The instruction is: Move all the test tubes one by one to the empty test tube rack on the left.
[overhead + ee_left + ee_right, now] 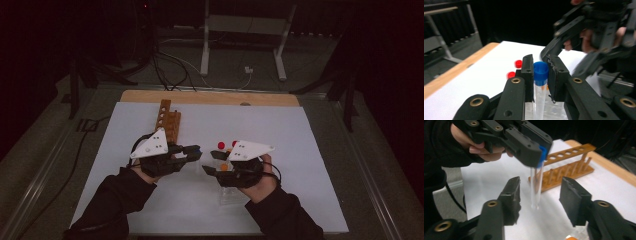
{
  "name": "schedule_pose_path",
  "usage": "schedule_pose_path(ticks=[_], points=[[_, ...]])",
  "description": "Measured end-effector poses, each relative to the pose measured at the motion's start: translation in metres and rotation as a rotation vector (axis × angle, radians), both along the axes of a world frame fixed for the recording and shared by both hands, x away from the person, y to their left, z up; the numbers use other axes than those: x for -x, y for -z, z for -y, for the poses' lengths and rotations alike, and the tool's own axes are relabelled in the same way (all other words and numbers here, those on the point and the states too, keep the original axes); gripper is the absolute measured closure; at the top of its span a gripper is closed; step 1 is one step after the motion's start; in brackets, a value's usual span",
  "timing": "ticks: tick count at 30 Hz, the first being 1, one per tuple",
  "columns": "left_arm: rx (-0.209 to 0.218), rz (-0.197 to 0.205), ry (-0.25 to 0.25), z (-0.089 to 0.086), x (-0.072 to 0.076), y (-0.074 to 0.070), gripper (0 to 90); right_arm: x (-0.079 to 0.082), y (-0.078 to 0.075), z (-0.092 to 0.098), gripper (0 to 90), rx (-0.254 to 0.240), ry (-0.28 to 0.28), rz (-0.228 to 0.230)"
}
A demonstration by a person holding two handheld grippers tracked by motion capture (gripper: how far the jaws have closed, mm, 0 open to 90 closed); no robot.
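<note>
Left claw point(541, 75): we see it clamped on the blue cap of the tube, low centre of the left gripper view; in the high view it sits left of centre point(196, 151)
Tube point(539, 97): clear, blue-capped, upright between our left claw's pads; the glass hangs below them; in the right gripper view it hangs at centre frame point(535, 187)
Right claw point(540, 195): jaws parted, one on each side of the tube's lower end, neither touching it
Rack point(566, 170): brown, holed, upper right of the right gripper view, behind the tube
Red caps point(515, 68): two on the white bench point(486, 75), left of the left claw
</note>
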State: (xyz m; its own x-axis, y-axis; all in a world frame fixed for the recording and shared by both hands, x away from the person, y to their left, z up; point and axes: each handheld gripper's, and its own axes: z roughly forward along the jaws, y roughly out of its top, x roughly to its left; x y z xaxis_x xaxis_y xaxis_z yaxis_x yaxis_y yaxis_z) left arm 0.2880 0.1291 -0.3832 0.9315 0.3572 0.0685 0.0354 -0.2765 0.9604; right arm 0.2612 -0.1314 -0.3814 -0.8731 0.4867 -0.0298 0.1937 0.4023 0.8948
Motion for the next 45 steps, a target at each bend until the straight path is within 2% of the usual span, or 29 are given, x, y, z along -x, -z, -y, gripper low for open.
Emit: schedule_pose_path(ticks=[2, 5, 6, 9, 11, 13, 14, 22, 27, 33, 39, 45], points=[[0.009, -0.001, -0.016, -0.004, -0.005, -0.003, 77.8, 0.001, -0.004, 0.006, 39.2, -0.013, 0.029, 0.014], [0.014, 0.003, -0.051, -0.011, -0.012, -0.006, 77.8, 0.004, -0.008, 0.02, 26.5, -0.05, 0.081, 0.034], [0.012, 0.005, -0.064, -0.013, -0.015, -0.007, 77.8, 0.004, -0.008, 0.02, 26.5, -0.05, 0.081, 0.034], [0.011, 0.005, -0.101, -0.019, -0.024, -0.008, 77.8, 0.006, -0.007, 0.03, 15.2, -0.069, 0.12, 0.038], [0.011, 0.001, -0.125, -0.023, -0.03, -0.008, 77.8, 0.008, -0.006, 0.036, 12.6, -0.079, 0.145, 0.042], [0.016, -0.005, -0.152, -0.027, -0.037, -0.008, 77.8, 0.009, -0.005, 0.044, 2.5, -0.094, 0.149, 0.035], [0.016, -0.005, -0.162, -0.028, -0.04, -0.008, 77.8, 0.009, -0.004, 0.048, 1.2, -0.101, 0.151, 0.034], [0.019, -0.003, -0.264, -0.041, -0.067, -0.013, 77.8, 0.013, 0.004, 0.07, 0.0, -0.135, 0.185, 0.015], [0.038, -0.014, -0.318, -0.05, -0.085, -0.014, 77.8, 0.015, 0.007, 0.078, 0.0, -0.148, 0.206, 0.02], [0.053, -0.01, -0.385, -0.059, -0.103, -0.015, 77.8, 0.015, 0.012, 0.079, 0.0, -0.117, 0.215, 0.039], [0.062, -0.006, -0.447, -0.067, -0.125, -0.016, 77.8, 0.016, 0.012, 0.082, 0.0, -0.134, 0.213, 0.049], [0.046, 0.009, -0.497, -0.07, -0.142, -0.014, 77.8, 0.017, 0.01, 0.084, 0.0, -0.135, 0.209, 0.054]])
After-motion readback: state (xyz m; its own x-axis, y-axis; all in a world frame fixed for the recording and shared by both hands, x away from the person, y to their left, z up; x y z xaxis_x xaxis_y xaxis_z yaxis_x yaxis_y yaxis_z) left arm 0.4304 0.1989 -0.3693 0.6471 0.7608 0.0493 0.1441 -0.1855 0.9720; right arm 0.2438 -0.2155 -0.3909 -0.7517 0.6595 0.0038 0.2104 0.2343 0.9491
